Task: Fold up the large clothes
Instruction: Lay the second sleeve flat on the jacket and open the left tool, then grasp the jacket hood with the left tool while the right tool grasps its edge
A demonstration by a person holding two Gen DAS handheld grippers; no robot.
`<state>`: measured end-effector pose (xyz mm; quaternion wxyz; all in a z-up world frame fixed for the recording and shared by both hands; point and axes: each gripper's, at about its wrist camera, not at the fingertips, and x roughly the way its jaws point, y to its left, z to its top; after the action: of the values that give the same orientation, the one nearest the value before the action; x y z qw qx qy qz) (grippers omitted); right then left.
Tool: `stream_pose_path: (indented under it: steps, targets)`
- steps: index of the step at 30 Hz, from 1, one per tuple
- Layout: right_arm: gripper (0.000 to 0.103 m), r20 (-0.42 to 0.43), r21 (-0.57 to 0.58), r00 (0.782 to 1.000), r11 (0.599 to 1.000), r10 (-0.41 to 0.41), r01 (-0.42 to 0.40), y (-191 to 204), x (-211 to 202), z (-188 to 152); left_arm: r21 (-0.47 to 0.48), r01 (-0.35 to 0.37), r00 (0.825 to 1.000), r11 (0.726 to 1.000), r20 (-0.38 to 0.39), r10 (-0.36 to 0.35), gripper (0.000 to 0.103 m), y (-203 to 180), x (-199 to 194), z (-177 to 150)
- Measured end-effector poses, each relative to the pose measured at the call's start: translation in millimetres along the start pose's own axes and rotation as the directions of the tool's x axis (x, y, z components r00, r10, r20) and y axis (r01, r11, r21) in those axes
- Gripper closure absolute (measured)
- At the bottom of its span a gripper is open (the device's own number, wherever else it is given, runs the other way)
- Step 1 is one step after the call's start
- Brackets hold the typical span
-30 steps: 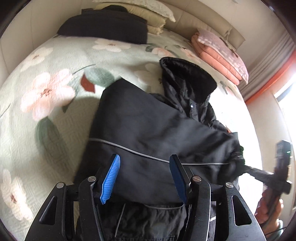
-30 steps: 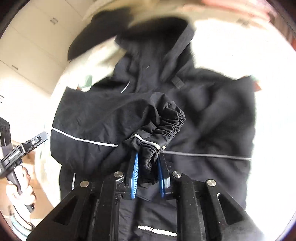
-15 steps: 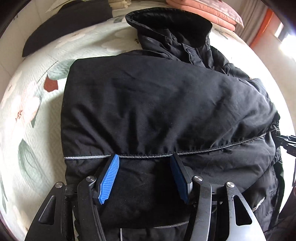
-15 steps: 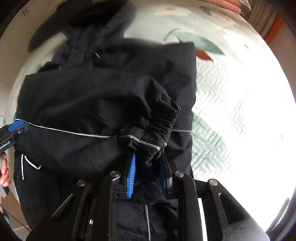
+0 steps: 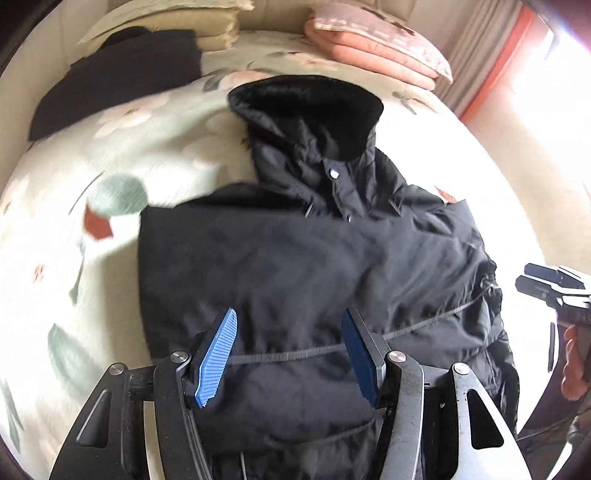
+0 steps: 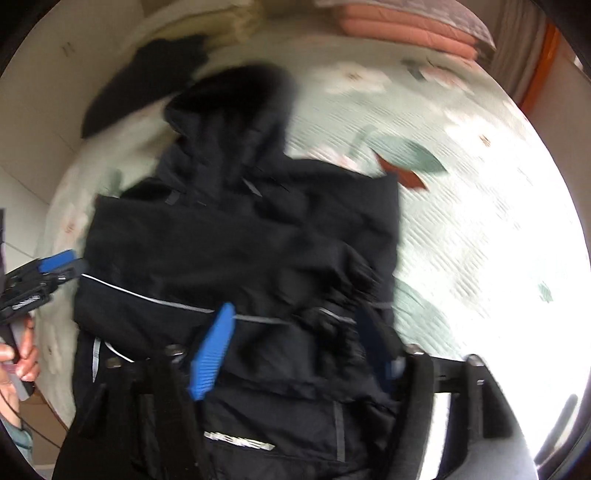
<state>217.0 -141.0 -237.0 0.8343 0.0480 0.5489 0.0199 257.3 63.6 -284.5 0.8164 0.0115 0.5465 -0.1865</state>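
Two grippers hang over a black jacket point(image 5: 314, 266) that lies on a bed whose bedspread point(image 5: 74, 221) is pale green with pink flowers and dark leaves. The jacket has both sides folded in over its middle, so the body forms a rough block, and its hood point(image 5: 306, 107) points up toward the head of the bed. A thin grey reflective stripe point(image 5: 295, 355) runs across the folded fabric. The left gripper point(image 5: 291, 356) is spread wide, its blue pads apart with only jacket cloth showing between them and nothing clamped. The right gripper point(image 6: 295, 350) is likewise parted; its view is smeared by motion blur, but one blue pad stands clear on the left and the dark finger sits well off to the right, with an elastic cuff point(image 6: 347, 295) of a sleeve lying loose on the jacket between them. Each gripper also shows at the edge of the other's view, held in a hand. At the head of the bed lie a folded dark garment point(image 5: 118, 74), cream pillows point(image 5: 177, 22) behind it, and a stack of folded pink quilts point(image 5: 376, 48). An orange-edged curtain point(image 5: 491, 62) hangs at the far right.
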Motion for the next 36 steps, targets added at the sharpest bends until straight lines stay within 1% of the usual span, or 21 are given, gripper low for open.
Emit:
stream_pose_path:
  steps: [2,4,5,6,7,8,9,10,13,16,17,19,21,23,26,27,28,30,33,35,36]
  targets:
    - [0.023,0.001,-0.041,1.000,0.999,-0.023,0.023,26,25,11,0.031,-0.029,0.999,0.999,-0.030,0.030,0.042,0,17,10]
    - [0.024,-0.036,-0.034,0.999,0.999,-0.004,0.002,41,58,16,0.026,-0.009,0.997,1.000,-0.078,0.011,0.042,8,43,13]
    - [0.027,-0.061,-0.027,0.998,1.000,-0.005,0.003,46,77,17,0.022,-0.005,0.996,1.000,-0.090,0.007,0.042,12,53,12]
    - [0.033,-0.090,-0.032,0.995,0.999,-0.042,0.039,47,98,18,0.020,-0.009,0.994,1.000,-0.107,0.011,0.042,17,66,11]
    - [0.035,-0.126,-0.046,0.987,0.995,-0.095,0.090,49,119,16,0.014,-0.010,0.992,1.000,-0.128,0.011,0.043,24,80,9]
    - [0.035,-0.163,-0.050,0.980,0.993,-0.116,0.109,48,137,11,0.001,0.000,0.990,1.000,-0.140,0.000,0.043,30,89,6]
    - [0.034,-0.155,-0.033,0.983,0.995,-0.103,0.099,46,143,9,-0.021,0.025,0.990,0.999,-0.141,-0.028,0.043,35,94,5]
    - [0.033,-0.136,-0.023,0.986,0.995,-0.099,0.097,45,143,8,-0.026,0.039,0.990,0.999,-0.135,-0.043,0.043,37,94,4]
    - [0.033,-0.157,-0.022,0.980,0.992,-0.125,0.123,43,133,8,0.005,0.048,0.989,0.999,-0.138,-0.047,0.043,35,90,4]
    - [0.035,-0.128,0.013,0.984,0.992,-0.122,0.124,31,100,0,0.027,0.066,0.990,0.997,-0.125,-0.062,0.042,32,69,3]
    - [0.035,-0.106,0.027,0.987,0.992,-0.119,0.123,29,85,-4,0.032,0.087,0.990,0.996,-0.113,-0.083,0.042,31,58,0]
    - [0.035,-0.070,0.051,0.986,0.987,-0.149,0.153,21,57,-17,0.047,0.120,0.989,0.992,-0.098,-0.115,0.042,30,39,-7]
    - [0.035,-0.072,0.064,0.984,0.983,-0.166,0.170,10,45,-29,0.069,0.120,0.989,0.990,-0.098,-0.113,0.042,29,26,-19]
    - [0.035,-0.115,0.065,0.978,0.981,-0.173,0.182,2,48,-35,0.064,0.131,0.985,0.989,-0.123,-0.123,0.042,30,25,-30]
    - [0.037,-0.189,0.067,0.969,0.983,-0.156,0.171,-17,73,-47,0.051,0.105,0.982,0.993,-0.163,-0.096,0.043,35,44,-49]
    - [0.037,-0.190,0.057,0.969,0.983,-0.161,0.174,-22,78,-46,0.060,0.092,0.984,0.994,-0.159,-0.082,0.043,36,51,-53]
    - [0.033,-0.188,0.042,0.967,0.983,-0.169,0.180,-20,82,-46,0.069,0.080,0.985,0.994,-0.156,-0.069,0.043,34,54,-54]
    - [0.031,-0.191,0.025,0.965,0.981,-0.182,0.190,-17,87,-41,0.084,0.057,0.985,0.995,-0.168,-0.042,0.042,29,56,-51]
    - [0.032,-0.218,0.024,0.963,0.986,-0.158,0.167,-17,82,-31,0.082,0.065,0.980,0.994,-0.194,-0.048,0.042,27,49,-42]
    - [0.034,-0.230,0.015,0.963,0.989,-0.139,0.146,-19,69,-16,0.082,0.064,0.983,0.995,-0.177,-0.048,0.042,31,36,-28]
    - [0.035,-0.218,0.010,0.968,0.992,-0.123,0.128,-19,58,-8,0.086,0.054,0.988,0.995,-0.151,-0.040,0.042,33,29,-18]
